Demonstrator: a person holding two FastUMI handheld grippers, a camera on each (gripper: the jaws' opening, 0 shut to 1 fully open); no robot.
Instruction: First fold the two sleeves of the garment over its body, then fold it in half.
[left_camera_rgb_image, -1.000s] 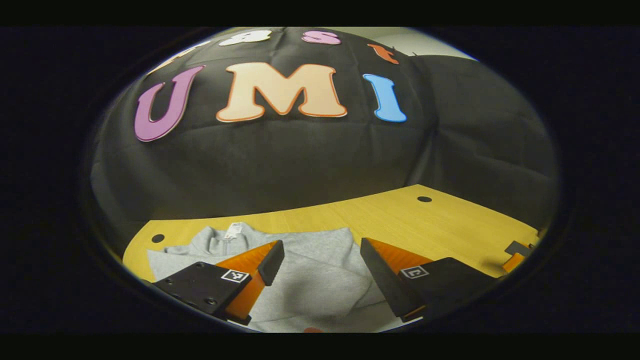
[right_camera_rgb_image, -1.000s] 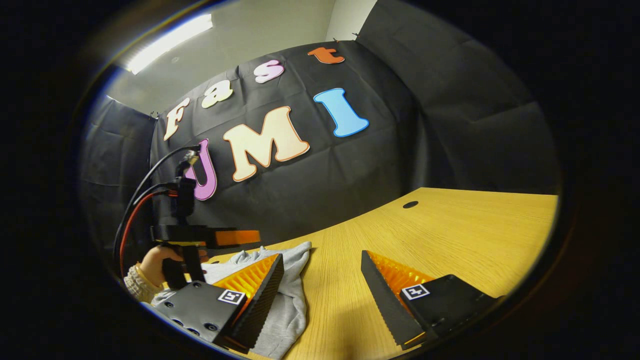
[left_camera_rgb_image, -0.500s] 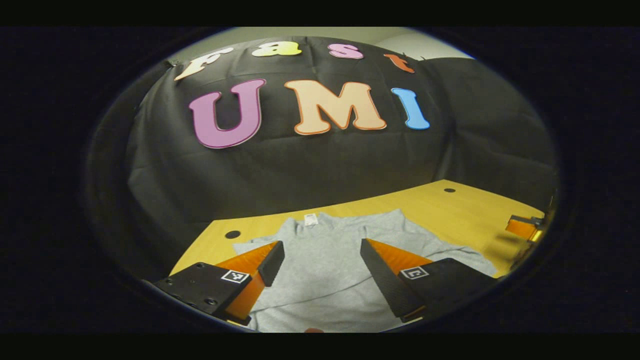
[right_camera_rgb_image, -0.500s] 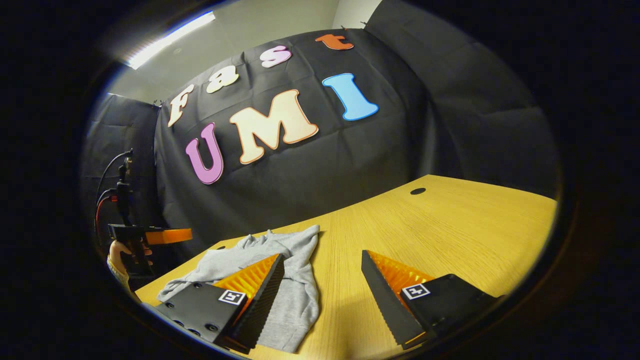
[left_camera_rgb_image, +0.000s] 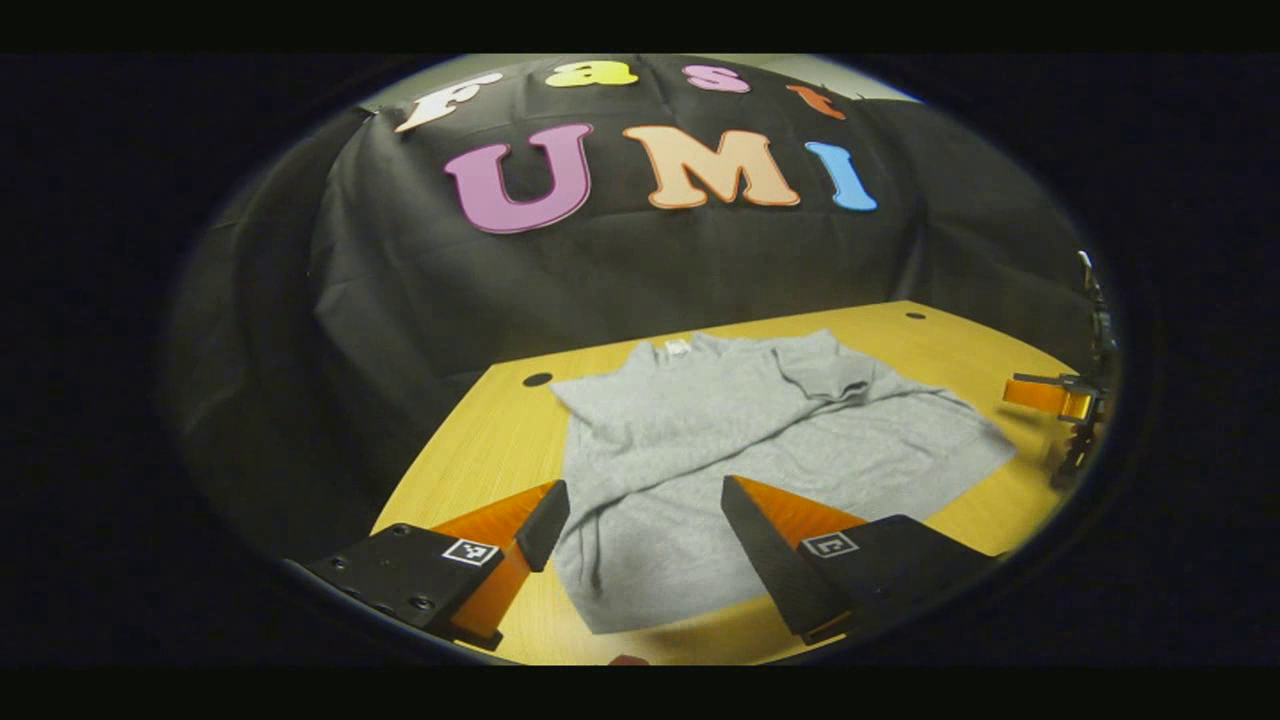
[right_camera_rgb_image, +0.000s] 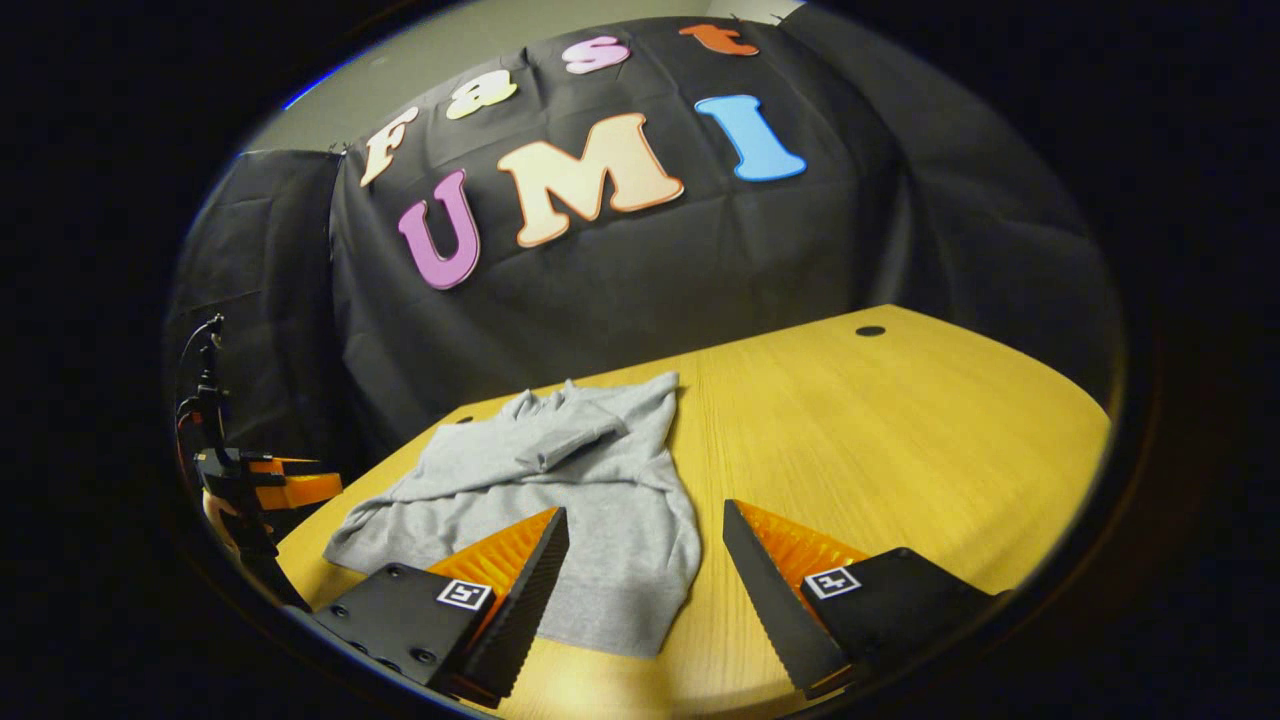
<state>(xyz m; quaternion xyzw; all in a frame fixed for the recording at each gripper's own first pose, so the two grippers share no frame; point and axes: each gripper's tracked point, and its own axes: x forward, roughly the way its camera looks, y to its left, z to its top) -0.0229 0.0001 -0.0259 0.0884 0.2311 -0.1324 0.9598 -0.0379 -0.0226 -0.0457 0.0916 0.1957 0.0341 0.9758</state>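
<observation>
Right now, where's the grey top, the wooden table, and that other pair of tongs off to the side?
Top (left_camera_rgb_image: 740, 440), left gripper view: middle of its grey body.
Table (right_camera_rgb_image: 900, 420), right gripper view: bare wood right of the top.
Other tongs (left_camera_rgb_image: 1050, 397), left gripper view: the right tongs' finger at the far right edge.

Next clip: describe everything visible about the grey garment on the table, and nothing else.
The grey garment is a soft, knit-looking top lying flat on the yellow wooden table, its collar with a small white tag toward the booth's wall. One sleeve is folded across the chest; the body is not yet folded in half. The cloth shows creases and a rumpled near hem. Neither the left gripper nor the right gripper grips it; both are open.
</observation>
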